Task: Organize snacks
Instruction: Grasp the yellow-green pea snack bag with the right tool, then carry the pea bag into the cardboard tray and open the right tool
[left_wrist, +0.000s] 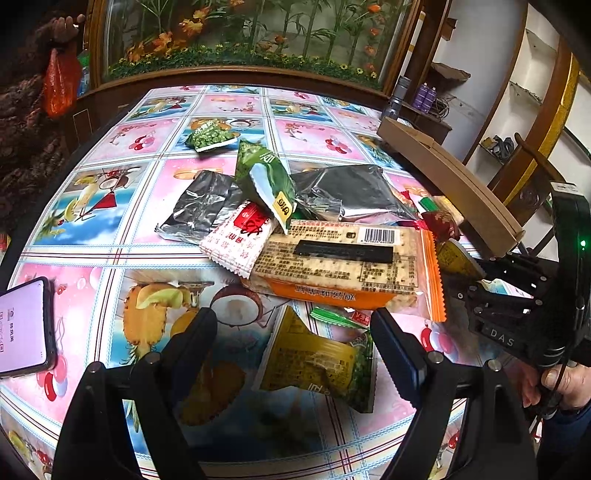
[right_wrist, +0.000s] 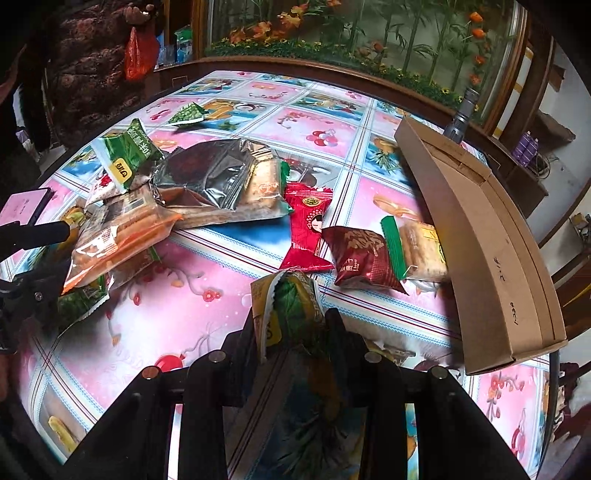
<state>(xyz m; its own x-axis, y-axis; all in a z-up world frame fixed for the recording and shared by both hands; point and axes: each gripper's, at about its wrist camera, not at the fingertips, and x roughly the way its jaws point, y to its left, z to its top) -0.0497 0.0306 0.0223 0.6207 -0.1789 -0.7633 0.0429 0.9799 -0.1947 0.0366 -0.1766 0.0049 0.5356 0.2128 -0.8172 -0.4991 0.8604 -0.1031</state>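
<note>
A heap of snack packets lies mid-table. My left gripper (left_wrist: 293, 328) is open just above the tablecloth, straddling a yellow-green packet (left_wrist: 317, 363), in front of a large orange cracker pack (left_wrist: 343, 262). My right gripper (right_wrist: 291, 325) is shut on a small yellow-green packet (right_wrist: 290, 306), held above the cloth; it shows at the right of the left wrist view (left_wrist: 506, 295). A red packet (right_wrist: 306, 225), a dark red packet (right_wrist: 364, 258) and a green-edged cracker pack (right_wrist: 417, 247) lie beyond it. The cardboard box (right_wrist: 491, 240) stands at the right.
A phone (left_wrist: 24, 328) lies at the table's left edge. Silver foil bags (left_wrist: 207, 203) and green pea packets (left_wrist: 212, 136) lie farther back. A metal flashlight (right_wrist: 461, 110) stands behind the box. A wooden cabinet with plants borders the far side.
</note>
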